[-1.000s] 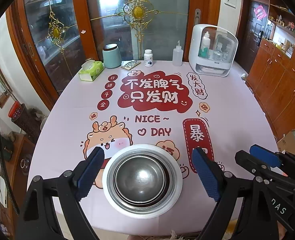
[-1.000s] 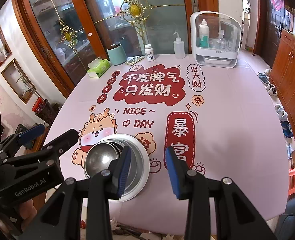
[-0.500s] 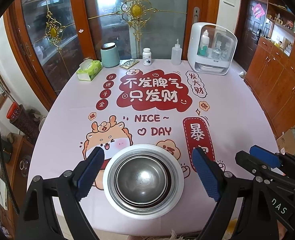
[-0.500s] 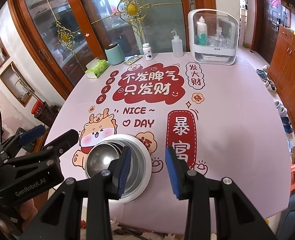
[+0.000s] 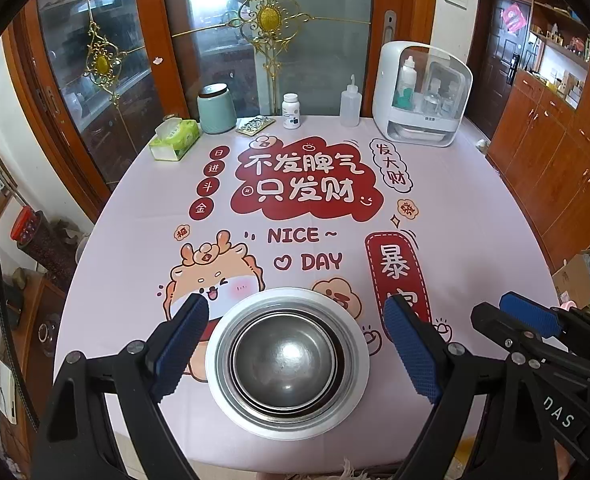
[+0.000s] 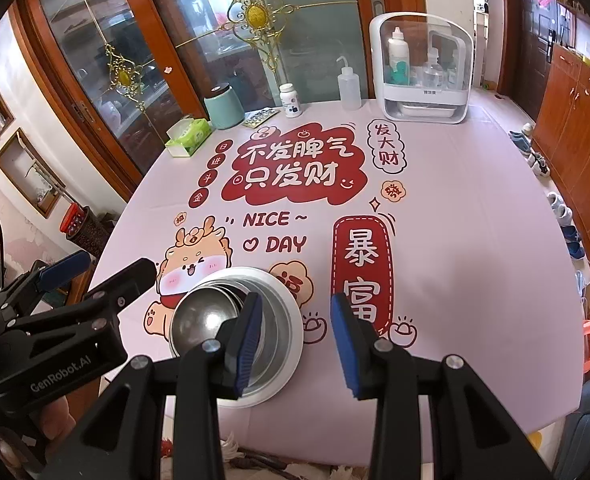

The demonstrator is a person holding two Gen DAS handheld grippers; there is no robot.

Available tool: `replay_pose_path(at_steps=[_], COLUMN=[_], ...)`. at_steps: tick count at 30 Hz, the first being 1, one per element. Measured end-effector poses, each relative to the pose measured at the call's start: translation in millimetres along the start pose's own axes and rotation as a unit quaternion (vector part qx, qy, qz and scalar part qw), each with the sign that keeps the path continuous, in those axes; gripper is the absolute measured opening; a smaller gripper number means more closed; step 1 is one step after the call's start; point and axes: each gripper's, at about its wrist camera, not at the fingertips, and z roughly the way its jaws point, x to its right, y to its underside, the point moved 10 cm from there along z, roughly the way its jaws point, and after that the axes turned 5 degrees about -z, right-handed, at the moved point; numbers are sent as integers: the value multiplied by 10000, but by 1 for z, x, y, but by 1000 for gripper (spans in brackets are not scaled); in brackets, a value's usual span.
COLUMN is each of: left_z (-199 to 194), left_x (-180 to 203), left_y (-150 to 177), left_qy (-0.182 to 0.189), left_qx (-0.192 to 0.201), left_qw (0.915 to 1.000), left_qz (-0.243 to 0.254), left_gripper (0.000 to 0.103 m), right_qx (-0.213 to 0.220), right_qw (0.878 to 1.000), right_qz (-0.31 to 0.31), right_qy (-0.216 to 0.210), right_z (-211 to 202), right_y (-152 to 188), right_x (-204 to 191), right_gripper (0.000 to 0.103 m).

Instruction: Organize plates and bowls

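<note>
Both the left gripper (image 5: 295, 344) and the right gripper (image 6: 295, 340) are being shown as matte black angular frames, studded with silver screws; blue cross-hatched pads (image 5: 179, 346) are being carried on the fingers, and white "GenRobot.AI" lettering is being displayed.

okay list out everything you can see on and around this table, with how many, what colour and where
plate: 1, white, near edge of table, under the bowls
bowls: nested stack, count unclear, steel, on the plate
tablecloth: 1, pink with red print, covers the table
tissue box: 1, green, far left
canister: 1, mint green, far edge beside the tissue box
blister pack: 1, silvery, far edge
pill bottle: 1, white, far centre
squeeze bottle: 1, clear, far centre
storage case: 1, white and clear, far right, bottles inside
left gripper: black, blue fingers open, either side of the plate
right gripper: black, blue fingers open, empty
</note>
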Motion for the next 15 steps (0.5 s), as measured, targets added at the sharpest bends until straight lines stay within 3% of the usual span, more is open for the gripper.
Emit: replay_pose_path(at_steps=[15], left_z=[3], left_x=[-6], left_y=[4], left_qy=[32], left_qx=[-55], left_qw=[10000], left_qz=[44], left_gripper=[88], right_qx=[-46], right_qw=[10000], right_qz=[72], right_qy=[-10], right_z=[3], right_y=[6], right_x=[-2], right_gripper=[36])
